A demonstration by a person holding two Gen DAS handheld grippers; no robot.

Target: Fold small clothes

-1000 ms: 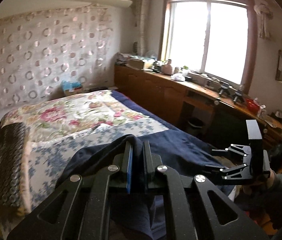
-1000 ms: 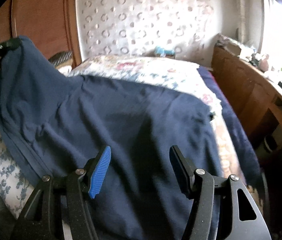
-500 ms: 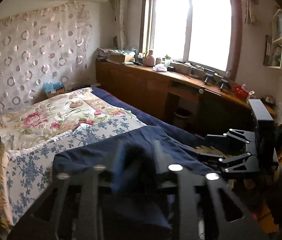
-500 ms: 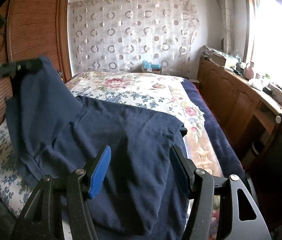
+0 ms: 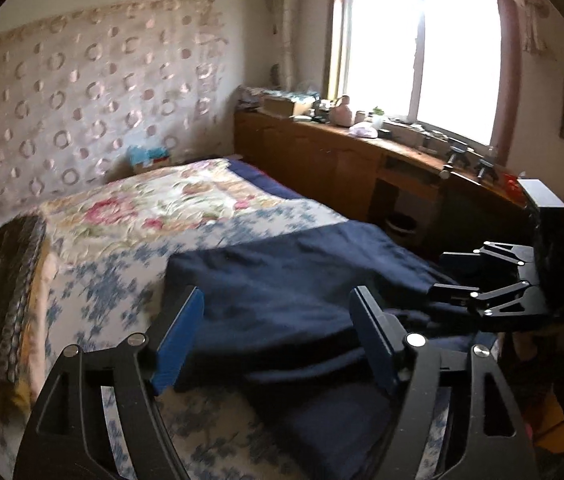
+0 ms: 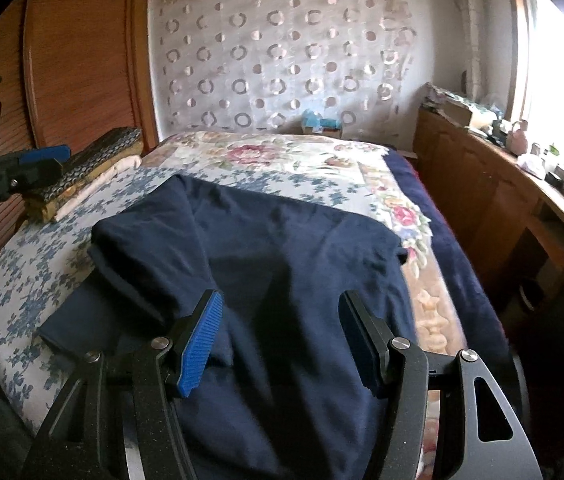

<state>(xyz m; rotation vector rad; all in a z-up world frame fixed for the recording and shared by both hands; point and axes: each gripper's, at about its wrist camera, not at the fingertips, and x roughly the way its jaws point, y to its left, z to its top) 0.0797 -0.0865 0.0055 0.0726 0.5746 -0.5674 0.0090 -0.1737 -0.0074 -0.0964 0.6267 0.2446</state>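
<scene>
A navy blue garment (image 6: 290,264) lies on the bed, its left side folded over onto the middle; it also shows in the left wrist view (image 5: 282,292). My left gripper (image 5: 277,340) is open and empty, just above the garment's near left edge. It also shows at the left of the right wrist view (image 6: 37,164). My right gripper (image 6: 282,344) is open and empty over the garment's near part. It also shows at the right of the left wrist view (image 5: 462,280).
The bed (image 6: 41,264) has a blue-flowered sheet and a floral quilt (image 6: 282,160) further back. A folded dark patterned blanket (image 6: 93,160) lies at its left edge. A wooden wardrobe (image 6: 81,60) stands left, a long wooden cabinet (image 5: 362,160) under the window right.
My left gripper held a lifted part of the garment, carried it over the middle, then opened and let it drop. The fold now lies flat. The right gripper stayed open.
</scene>
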